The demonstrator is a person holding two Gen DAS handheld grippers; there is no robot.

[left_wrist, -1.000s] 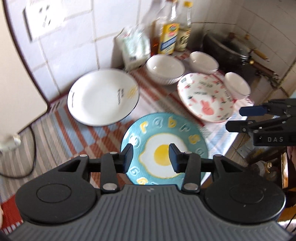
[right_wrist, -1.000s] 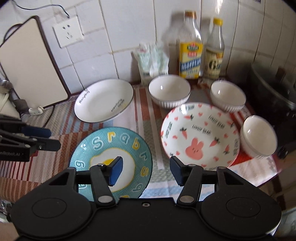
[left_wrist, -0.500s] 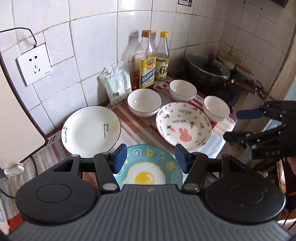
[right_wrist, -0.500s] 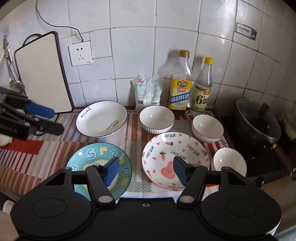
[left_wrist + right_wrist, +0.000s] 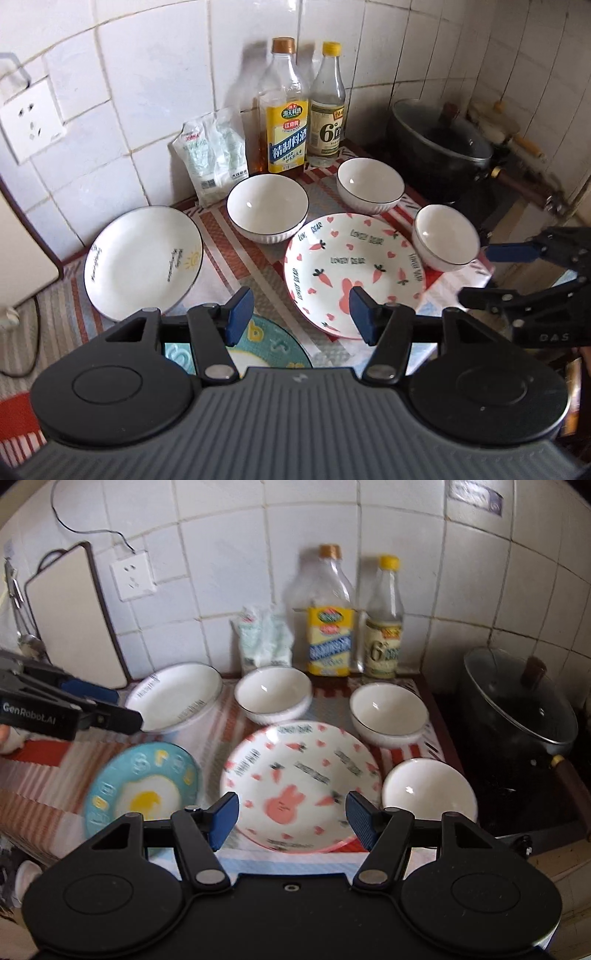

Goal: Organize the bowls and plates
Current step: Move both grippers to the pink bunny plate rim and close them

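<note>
On the striped cloth lie a white plate (image 5: 144,258), a pink rabbit plate (image 5: 354,266) and a blue fried-egg plate (image 5: 144,786). Three white bowls stand around them: one behind the rabbit plate (image 5: 267,208), one further right (image 5: 369,184) and a small one (image 5: 445,236) at the right edge. My left gripper (image 5: 301,314) hangs open above the near edge of the plates, holding nothing. The egg plate (image 5: 266,347) is mostly hidden under it. My right gripper (image 5: 291,818) is open and empty over the near rim of the rabbit plate (image 5: 299,771).
Two bottles (image 5: 284,122) (image 5: 327,118) and a white packet (image 5: 214,155) stand against the tiled wall. A lidded black pot (image 5: 517,716) sits on the stove to the right. A cutting board (image 5: 74,620) leans at the left, by a wall socket (image 5: 133,576).
Both grippers have drawn back from the counter, so more wall and crockery shows. Both pairs of jaws stand wider. The egg plate has slipped under the left gripper's body.
</note>
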